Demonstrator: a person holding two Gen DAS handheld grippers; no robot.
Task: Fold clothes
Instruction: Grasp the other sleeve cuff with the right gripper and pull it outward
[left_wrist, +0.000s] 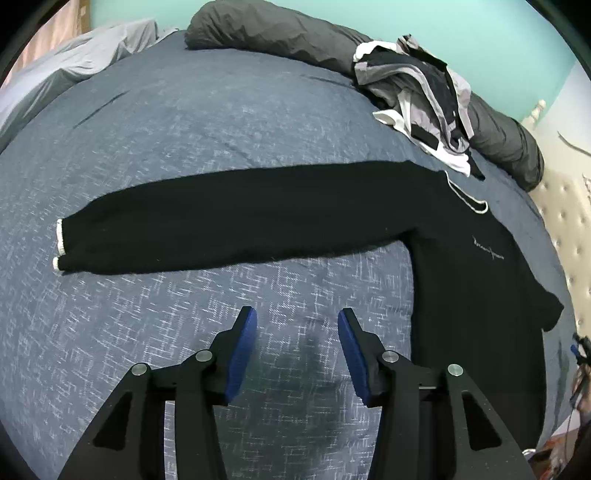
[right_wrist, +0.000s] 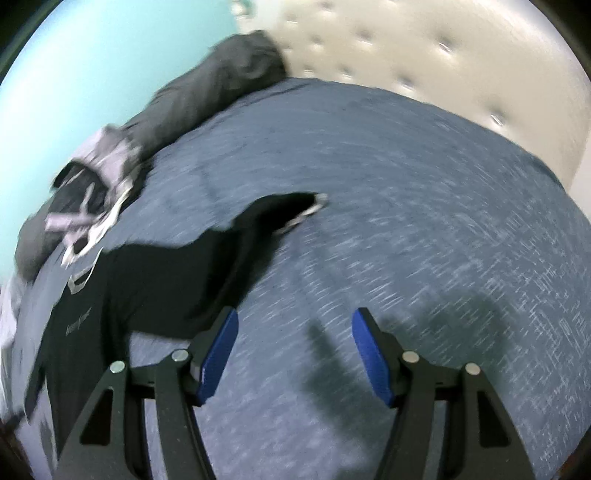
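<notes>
Tongs (left_wrist: 297, 325) before black sweater (left_wrist: 461, 266), sleeve (left_wrist: 236, 218) leftward.

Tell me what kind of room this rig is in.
Most likely a bedroom. The black sweater lies spread on a bed with a blue-grey bedspread, a long dark bolster pillow runs along the teal wall, and a tufted cream headboard stands at one end.

Both wrist cameras look down, close over the bed (left_wrist: 221, 122) — the left faces the teal wall, the right the headboard (right_wrist: 424, 55). Both views share the black sweater (left_wrist: 258, 218).
</notes>
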